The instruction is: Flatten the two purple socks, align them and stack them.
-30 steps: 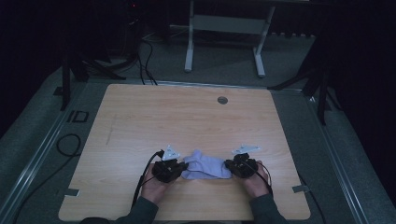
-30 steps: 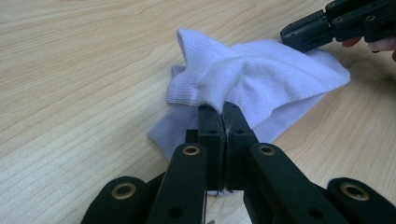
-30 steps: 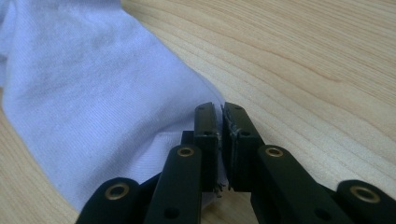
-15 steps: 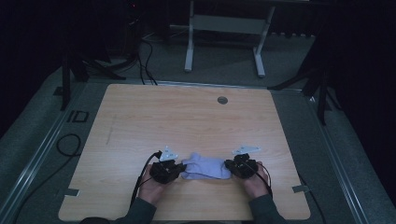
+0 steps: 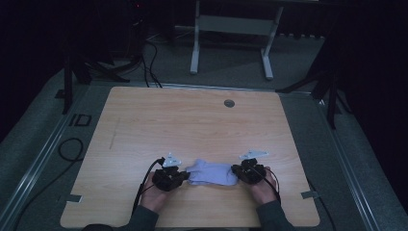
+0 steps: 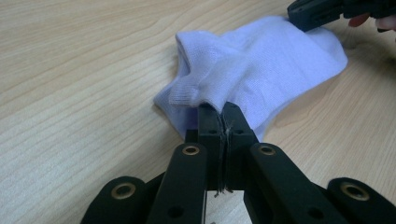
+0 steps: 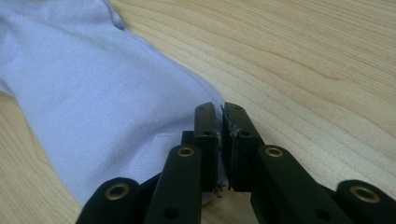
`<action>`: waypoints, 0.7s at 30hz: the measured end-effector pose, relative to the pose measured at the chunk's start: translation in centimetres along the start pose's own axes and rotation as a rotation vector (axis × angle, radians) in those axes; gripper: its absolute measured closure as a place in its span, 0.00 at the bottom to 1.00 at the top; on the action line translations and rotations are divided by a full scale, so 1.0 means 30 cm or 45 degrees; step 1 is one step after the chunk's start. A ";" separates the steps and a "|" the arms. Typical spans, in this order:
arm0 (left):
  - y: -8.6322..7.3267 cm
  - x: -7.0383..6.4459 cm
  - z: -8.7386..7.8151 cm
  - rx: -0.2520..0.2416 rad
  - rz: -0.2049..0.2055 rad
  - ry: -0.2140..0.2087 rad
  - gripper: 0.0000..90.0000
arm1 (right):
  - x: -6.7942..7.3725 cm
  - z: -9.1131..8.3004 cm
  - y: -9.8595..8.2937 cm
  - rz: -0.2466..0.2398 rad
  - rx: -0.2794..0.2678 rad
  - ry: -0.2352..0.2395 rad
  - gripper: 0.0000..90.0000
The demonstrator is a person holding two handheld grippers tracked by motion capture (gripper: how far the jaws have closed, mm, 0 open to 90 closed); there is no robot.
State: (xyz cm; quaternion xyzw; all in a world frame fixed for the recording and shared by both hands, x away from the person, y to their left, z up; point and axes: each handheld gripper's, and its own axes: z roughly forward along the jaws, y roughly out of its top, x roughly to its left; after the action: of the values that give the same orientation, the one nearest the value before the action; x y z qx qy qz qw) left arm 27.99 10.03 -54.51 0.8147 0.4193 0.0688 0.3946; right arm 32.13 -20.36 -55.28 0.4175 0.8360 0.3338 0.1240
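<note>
High view shows the sock (image 5: 211, 173) lying left to right on the bench (image 5: 192, 125), left gripper (image 5: 182, 176) and right gripper (image 5: 239, 173) each clamped on one end

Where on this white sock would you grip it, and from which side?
Grip the sock at its two opposite ends, coming in low along the table from either side. It lies flat and limp, so only thin edges offer a pinch, as the left gripper and right gripper have done.
</note>
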 end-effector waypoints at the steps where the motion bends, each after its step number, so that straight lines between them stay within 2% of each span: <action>1: -0.001 0.001 0.001 0.007 0.001 0.002 0.98 | 0.000 0.000 0.000 0.000 0.000 0.001 0.94; 8: -0.008 0.005 0.014 0.062 -0.020 0.005 0.98 | -0.002 0.000 0.000 0.001 -0.002 0.005 0.94; 11: -0.011 0.003 0.023 0.091 -0.011 0.018 0.97 | -0.001 0.000 -0.001 0.001 -0.002 0.004 0.94; 14: -0.014 -0.002 0.032 0.103 0.001 0.048 0.89 | 0.001 0.000 -0.001 0.003 -0.001 -0.001 0.94; 18: -0.010 0.001 0.024 0.074 0.003 0.077 0.75 | 0.007 -0.001 -0.001 -0.003 0.000 -0.008 0.93; 21: -0.002 0.007 0.002 0.005 -0.005 0.070 0.68 | 0.010 -0.001 -0.001 -0.005 0.003 -0.007 0.93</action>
State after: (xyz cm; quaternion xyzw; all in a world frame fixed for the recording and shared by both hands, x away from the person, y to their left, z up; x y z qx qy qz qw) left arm 28.10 10.18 -54.65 0.8125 0.4317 0.0896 0.3814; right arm 31.89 -20.14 -55.25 0.4167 0.8370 0.3313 0.1264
